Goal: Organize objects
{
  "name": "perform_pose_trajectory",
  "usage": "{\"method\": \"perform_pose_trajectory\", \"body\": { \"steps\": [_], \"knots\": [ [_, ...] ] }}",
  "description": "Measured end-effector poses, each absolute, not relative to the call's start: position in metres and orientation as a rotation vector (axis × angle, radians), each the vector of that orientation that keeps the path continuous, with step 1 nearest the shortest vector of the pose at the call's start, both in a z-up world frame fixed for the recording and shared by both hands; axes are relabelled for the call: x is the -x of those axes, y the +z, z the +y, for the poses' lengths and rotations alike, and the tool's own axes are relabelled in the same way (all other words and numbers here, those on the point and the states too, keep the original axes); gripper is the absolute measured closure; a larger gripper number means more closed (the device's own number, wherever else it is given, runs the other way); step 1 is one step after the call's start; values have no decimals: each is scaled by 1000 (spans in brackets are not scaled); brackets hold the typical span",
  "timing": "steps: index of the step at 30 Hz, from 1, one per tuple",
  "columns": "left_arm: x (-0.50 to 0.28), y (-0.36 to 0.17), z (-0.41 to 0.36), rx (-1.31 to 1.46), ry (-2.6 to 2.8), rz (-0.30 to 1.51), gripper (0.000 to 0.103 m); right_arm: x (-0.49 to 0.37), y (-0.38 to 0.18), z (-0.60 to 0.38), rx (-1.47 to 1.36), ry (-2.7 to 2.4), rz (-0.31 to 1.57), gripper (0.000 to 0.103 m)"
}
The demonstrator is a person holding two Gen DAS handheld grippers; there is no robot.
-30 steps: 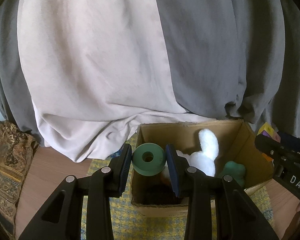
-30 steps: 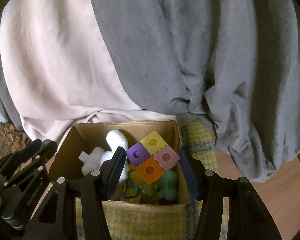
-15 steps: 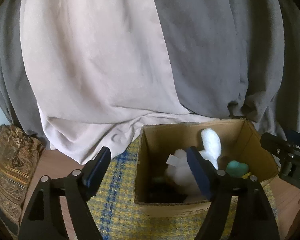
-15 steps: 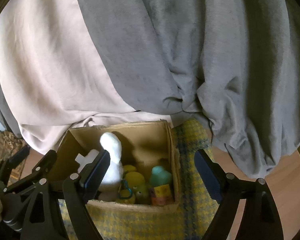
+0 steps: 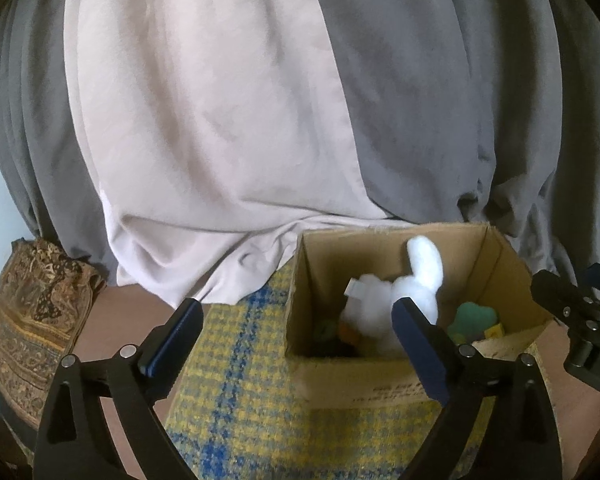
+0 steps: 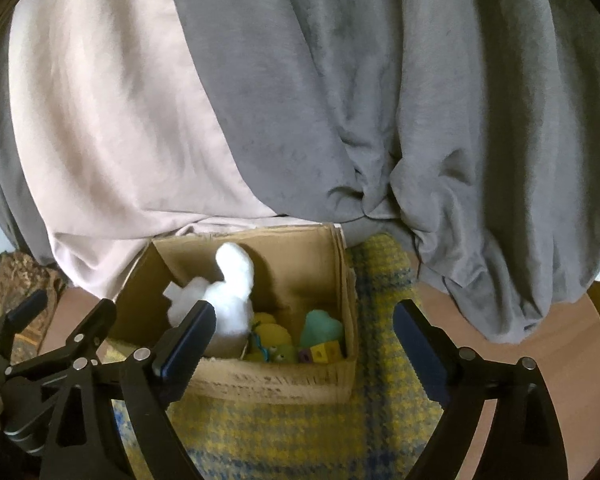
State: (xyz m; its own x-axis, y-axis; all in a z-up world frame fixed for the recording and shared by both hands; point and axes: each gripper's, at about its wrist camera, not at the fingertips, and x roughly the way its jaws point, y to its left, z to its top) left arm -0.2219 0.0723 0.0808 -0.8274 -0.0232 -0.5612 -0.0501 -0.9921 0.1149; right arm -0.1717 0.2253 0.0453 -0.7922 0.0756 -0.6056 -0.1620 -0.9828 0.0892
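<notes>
Both the left gripper (image 5: 296, 320) and the right gripper (image 6: 302, 320) hang with empty jaws opening before the box (image 6: 272, 380) at lower centre — toys (image 6: 232, 292) lie inside — so the next move probably calls for another loose object.

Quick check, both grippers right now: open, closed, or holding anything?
Left gripper: jaws opening, nothing between them.
Right gripper: jaws opening, nothing held; the cardboard box lies beyond it.

Brown cardboard box (image 6: 300, 376), white plush toy (image 6: 232, 300), yellow-and-blue checked cloth (image 5: 236, 396), grey and pale pink curtains (image 5: 220, 100)
</notes>
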Motion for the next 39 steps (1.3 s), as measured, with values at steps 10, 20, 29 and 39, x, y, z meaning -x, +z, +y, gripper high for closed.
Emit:
{"method": "perform_pose_trajectory", "body": {
  "steps": [10, 20, 29, 39],
  "knots": [
    [197, 72, 61, 953, 2988, 167, 5, 140, 46, 215, 902, 2829, 149, 10],
    [162, 71, 50, 918, 3000, 139, 4, 103, 45, 207, 864, 2822, 144, 7],
    [132, 68, 43, 899, 3022, 124, 2, 70, 43, 198, 847, 2818, 114, 4],
    [108, 55, 35, 935, 3013, 97, 2, 45, 33, 196, 858, 2806, 135, 4]
  ]
}}
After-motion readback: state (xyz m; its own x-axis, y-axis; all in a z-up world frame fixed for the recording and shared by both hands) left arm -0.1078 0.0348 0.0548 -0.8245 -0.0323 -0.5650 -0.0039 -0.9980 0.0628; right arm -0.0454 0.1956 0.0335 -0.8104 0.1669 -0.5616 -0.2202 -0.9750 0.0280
